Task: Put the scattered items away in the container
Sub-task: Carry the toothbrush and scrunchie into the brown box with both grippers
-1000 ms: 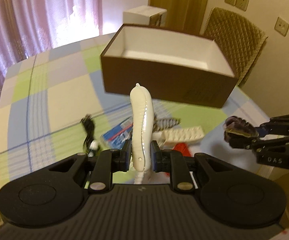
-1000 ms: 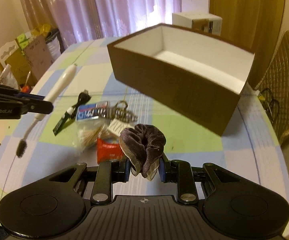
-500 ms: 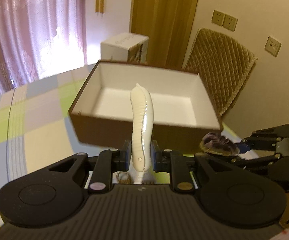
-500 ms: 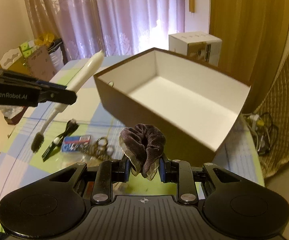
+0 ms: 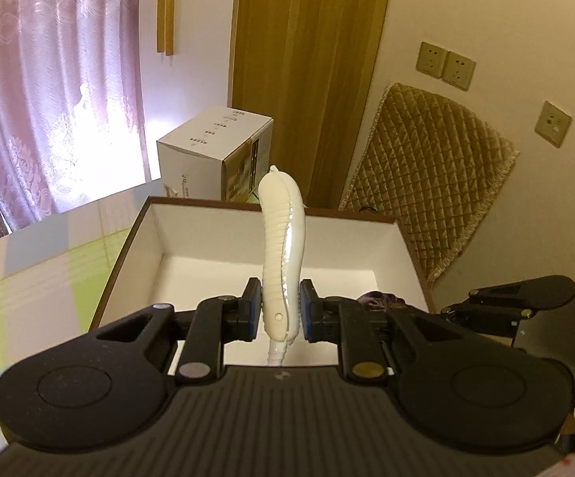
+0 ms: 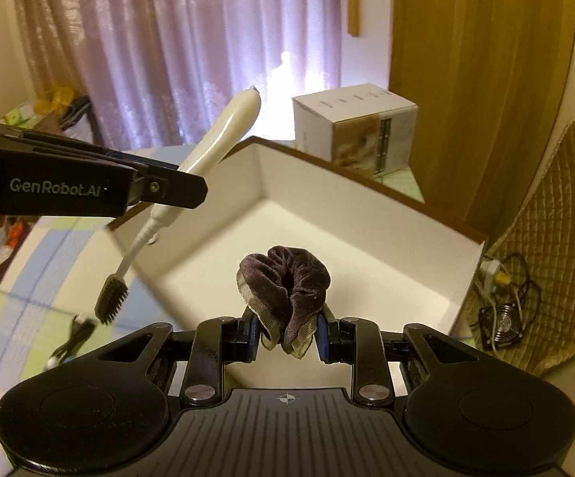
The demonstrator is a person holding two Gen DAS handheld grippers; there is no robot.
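Left wrist view is showing the left gripper (image 5: 275, 312) clamping a cream-handled toothbrush (image 5: 282, 254) by its grip, handle end pointing up and far, over the near wall of the open brown box (image 5: 192, 234). Right wrist view is showing the right gripper (image 6: 286, 332) pinching a dark velvet scrunchie (image 6: 285, 288) above the box's white interior (image 6: 387, 246), which is looking bare where it shows.

Both items are hanging over the container, so the step in hand is probably the release. Risks from here:

- The toothbrush's bristled head (image 6: 111, 298) is hanging outside the box's near-left wall, over the checked desk (image 6: 29, 290) — letting go now could tip it over the rim instead of inside.
- The two grippers are sitting near each other, so lowering together may be courting a knock.
- The scrunchie is soft and folded between the jaws; it could be clinging to a pad as they part.

A black cable (image 6: 70, 342) is lying on the desk, not yet tidied.
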